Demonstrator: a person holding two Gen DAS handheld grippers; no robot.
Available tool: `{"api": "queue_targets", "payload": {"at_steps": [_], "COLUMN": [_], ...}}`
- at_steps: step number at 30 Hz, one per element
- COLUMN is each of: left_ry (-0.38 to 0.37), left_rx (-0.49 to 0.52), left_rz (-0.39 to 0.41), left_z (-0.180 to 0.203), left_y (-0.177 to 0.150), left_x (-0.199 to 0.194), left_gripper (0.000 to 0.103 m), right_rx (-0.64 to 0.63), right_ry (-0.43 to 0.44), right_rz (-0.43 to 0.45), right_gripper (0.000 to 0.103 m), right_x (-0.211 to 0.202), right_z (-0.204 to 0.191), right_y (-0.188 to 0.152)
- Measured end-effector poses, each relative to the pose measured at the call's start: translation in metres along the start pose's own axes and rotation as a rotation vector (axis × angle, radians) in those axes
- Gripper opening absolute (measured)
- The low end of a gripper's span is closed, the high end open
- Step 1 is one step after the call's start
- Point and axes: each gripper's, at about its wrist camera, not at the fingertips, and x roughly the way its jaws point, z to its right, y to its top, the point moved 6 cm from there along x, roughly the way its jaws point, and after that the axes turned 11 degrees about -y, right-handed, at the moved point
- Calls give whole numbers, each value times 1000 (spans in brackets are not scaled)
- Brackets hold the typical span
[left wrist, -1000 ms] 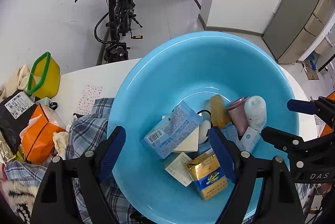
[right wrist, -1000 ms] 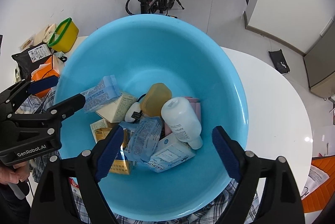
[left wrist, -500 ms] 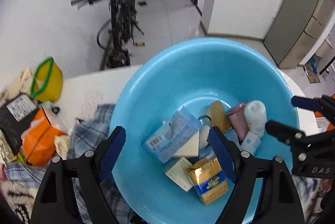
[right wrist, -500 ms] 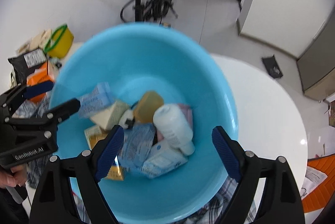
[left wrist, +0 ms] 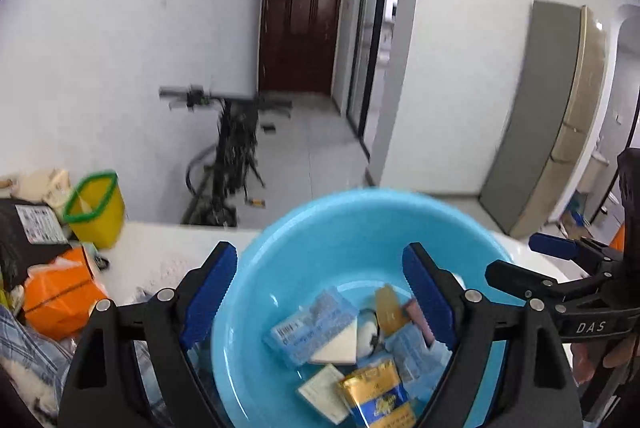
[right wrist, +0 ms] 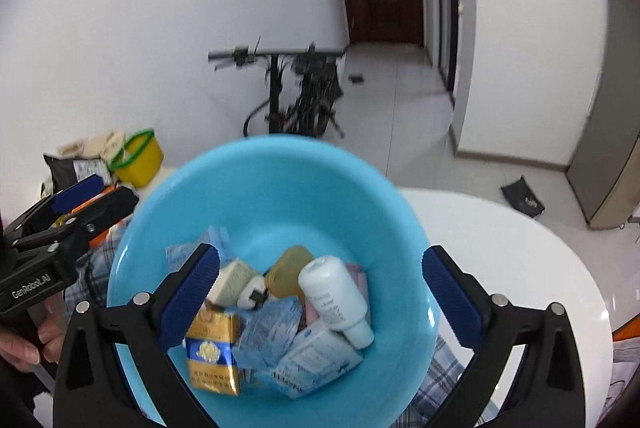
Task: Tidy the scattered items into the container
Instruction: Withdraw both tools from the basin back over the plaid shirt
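Left wrist view: my left gripper (left wrist: pixel 316 298) has its fingers spread wide and empty, above the near rim of the blue basin (left wrist: pixel 360 212). The basin sits on the white table (left wrist: pixel 160 252), partly on plaid cloth (left wrist: pixel 24 336). Inside it: gold pack (left wrist: pixel 378 398), blue tissue packet (left wrist: pixel 310 324), amber soap (left wrist: pixel 386 308). Clutter beside it: orange bag (left wrist: pixel 56 296), yellow tub (left wrist: pixel 94 208). My right gripper (left wrist: pixel 516 264) shows at the right edge.

Risk: the frame is blurred, so I'm likely moving. A finger catching the rim could tip the basin, which looks unevenly seated on the cloth.

Right wrist view: my right gripper's fingers are also wide open, holding nothing, over the basin's near side. The white bottle (right wrist: pixel 336 298) lies tilted on top of the pile, beside the white box (right wrist: pixel 316 362). The left gripper is off the basin's left rim.

Risk: the pile is loose, so a bump could roll the bottle. It also looks like items outside remain; stopping now may leave the tidy unfinished.
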Motion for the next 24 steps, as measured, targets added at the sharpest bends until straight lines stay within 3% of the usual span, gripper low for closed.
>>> {"api": "queue_targets", "payload": {"at_steps": [4,8,12,20,24], "left_ry": [26,-37,-4,-13,-40], "left_rx": [61,47,81,40,92], "left_rz": [72,127,125,132,156], "left_z": [6,19,25,27,38], "left_y": [5,5,3,-19,-37], "left_x": [-17,-50,-74,-137,-170], "left_gripper": [97,97,102,103,103], "right_rx": [-14,7,18,-20,-20], "right_ry": [-20,-18,-17,-14,14], "right_rz": [56,94,152,254,278], "right_gripper": [101,101,102,102,102], "right_x": [-13,-31,-57,-118,-150], "right_z": [-1,-1,0,-15,-22], "right_y": [6,6,2,-24,-42]}}
